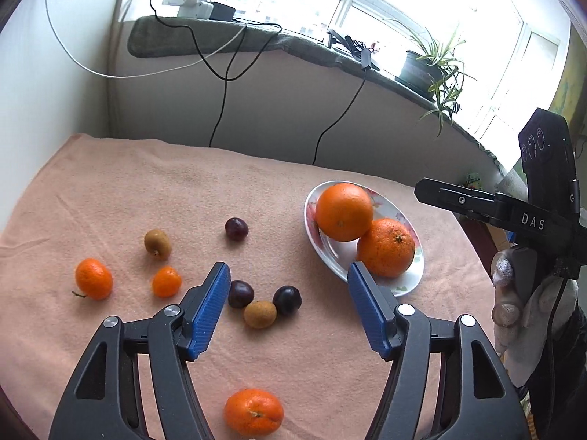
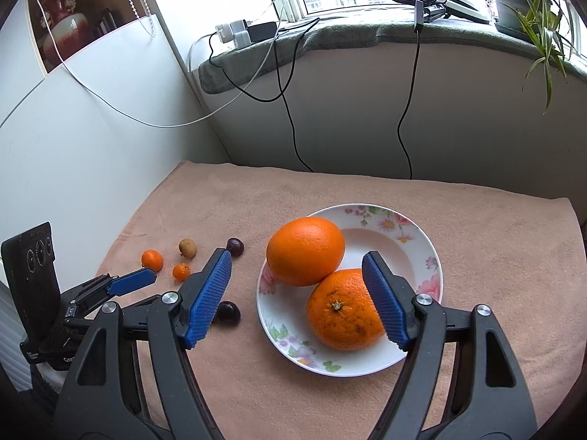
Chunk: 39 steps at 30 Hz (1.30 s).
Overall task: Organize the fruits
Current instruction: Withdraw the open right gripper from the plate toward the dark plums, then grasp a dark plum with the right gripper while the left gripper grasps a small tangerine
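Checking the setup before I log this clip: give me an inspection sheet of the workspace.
Surface: peach towel covers the table.
Job's things: two oranges on the floral plate; mandarins, plums, kiwi and a longan loose on the towel.
Clutter: nothing seen.
Grippers: left claw open, empty; right claw open, empty.
Cables: black cables hang from the sill.
Surroundings: potted plant, window.

Plum (image 2: 228, 310) half hidden behind right gripper (image 2: 297, 297) pad; mandarin (image 1: 253, 411) partly behind left gripper (image 1: 288, 311).
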### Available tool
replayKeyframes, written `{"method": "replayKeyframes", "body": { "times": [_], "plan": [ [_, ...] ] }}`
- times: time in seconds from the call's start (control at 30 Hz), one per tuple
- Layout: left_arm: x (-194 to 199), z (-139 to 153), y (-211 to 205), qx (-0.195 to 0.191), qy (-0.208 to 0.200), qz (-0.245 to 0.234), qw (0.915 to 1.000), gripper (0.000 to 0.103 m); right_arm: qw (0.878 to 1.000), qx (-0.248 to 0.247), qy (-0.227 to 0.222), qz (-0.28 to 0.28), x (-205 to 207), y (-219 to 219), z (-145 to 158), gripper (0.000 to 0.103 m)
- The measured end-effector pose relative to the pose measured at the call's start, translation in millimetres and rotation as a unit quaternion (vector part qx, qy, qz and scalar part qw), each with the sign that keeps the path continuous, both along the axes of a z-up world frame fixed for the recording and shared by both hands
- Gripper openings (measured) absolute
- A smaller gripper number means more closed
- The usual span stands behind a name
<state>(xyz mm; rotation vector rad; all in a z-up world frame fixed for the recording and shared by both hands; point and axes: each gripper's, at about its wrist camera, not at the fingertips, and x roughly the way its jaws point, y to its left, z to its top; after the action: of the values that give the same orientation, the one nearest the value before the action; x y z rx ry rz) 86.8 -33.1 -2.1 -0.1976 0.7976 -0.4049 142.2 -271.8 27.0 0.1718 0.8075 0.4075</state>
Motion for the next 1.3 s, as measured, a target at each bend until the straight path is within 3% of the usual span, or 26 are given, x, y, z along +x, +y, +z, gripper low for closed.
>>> {"method": "replayKeyframes", "body": {
  "times": [0.2, 0.27, 0.43, 0.73, 0.8, 1.07, 1.3],
  "plan": [
    [-25.7, -1.9, 17.2, 0.021, -0.028, 0.017, 0.9992, 0.068, 1.000, -0.001, -0.026, -0.001, -29.6, 5.8, 3.4, 0.077],
    [-34.4, -4.7, 22.4, 0.033, -0.033, 0.021, 0.9987, 0.068, 0.999, -0.004, -0.035, 0.002, -40.8, 10.2, 3.6, 0.087],
    [-50.9, -16.6, 37.4, 0.032, -0.016, 0.035, 0.9987, 0.068, 0.998, -0.025, -0.052, 0.014, -67.7, 26.8, 1.1, 0.087],
    [-78.5, -35.3, 45.0, 0.016, 0.008, 0.040, 0.9990, 0.068, 0.998, -0.016, -0.035, 0.040, -91.3, 53.1, -21.7, 0.087],
    [-81.4, -37.5, 42.7, 0.013, 0.009, 0.036, 0.9992, 0.068, 0.999, -0.013, -0.024, 0.044, -89.6, 57.3, -29.8, 0.085],
    [-81.7, -50.0, 31.8, 0.013, 0.025, 0.017, 0.9994, 0.067, 0.998, -0.022, 0.015, 0.057, -78.6, 73.5, -57.6, 0.052],
    [-78.4, -59.1, 24.1, 0.016, 0.033, 0.007, 0.9993, 0.066, 0.998, -0.032, 0.028, 0.052, -62.3, 83.5, -70.4, 0.042]
  ]
}}
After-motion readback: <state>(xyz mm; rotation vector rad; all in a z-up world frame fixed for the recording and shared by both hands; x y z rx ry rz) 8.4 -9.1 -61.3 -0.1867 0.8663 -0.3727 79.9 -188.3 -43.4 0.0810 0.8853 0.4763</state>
